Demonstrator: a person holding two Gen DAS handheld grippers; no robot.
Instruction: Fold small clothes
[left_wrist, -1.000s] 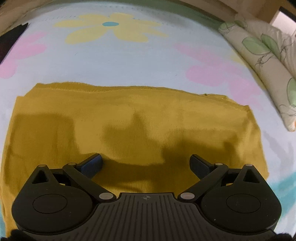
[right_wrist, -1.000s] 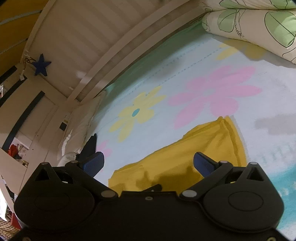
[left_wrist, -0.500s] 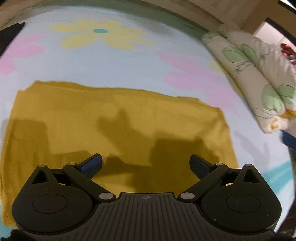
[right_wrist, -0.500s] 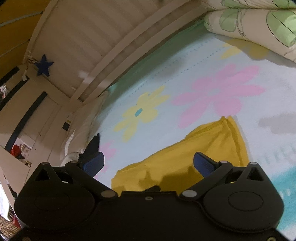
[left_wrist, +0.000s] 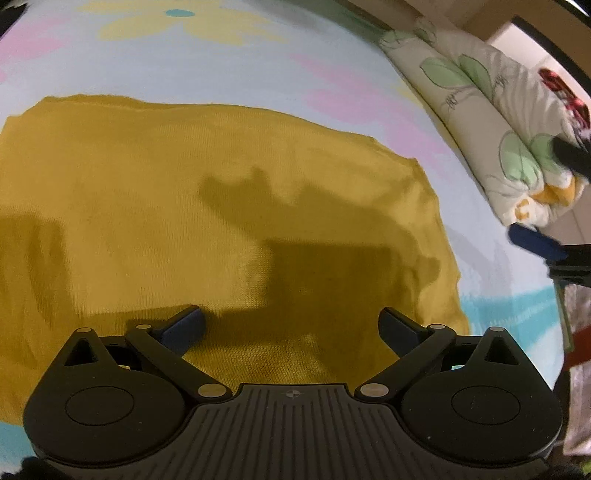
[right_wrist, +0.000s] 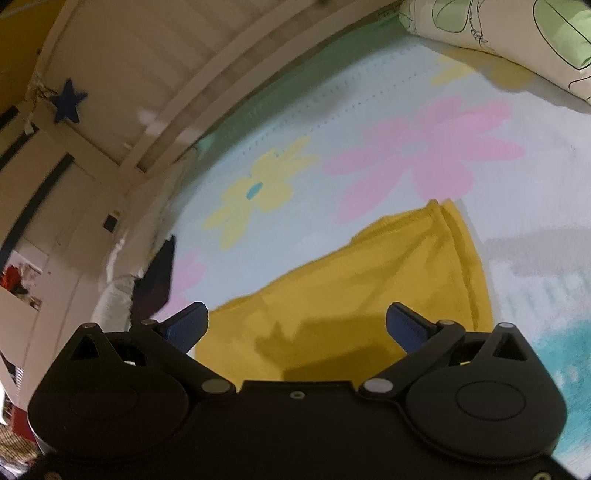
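Left wrist view: the left tool (left_wrist: 290, 325) hangs over the near part of a mustard cloth (left_wrist: 207, 221), fingers spread wide with nothing between them. The cloth lies flat on the flowered bedsheet (left_wrist: 280, 74), its long axis running left to right across the view, its right end rumpled. A leaf-print pillow (left_wrist: 480, 122) lies well to the right.

Right wrist view: the right tool (right_wrist: 295, 325) is also wide open and empty. The cloth (right_wrist: 369, 280) stretches diagonally from lower left up to a corner at upper right, near a pink flower (right_wrist: 424, 155).
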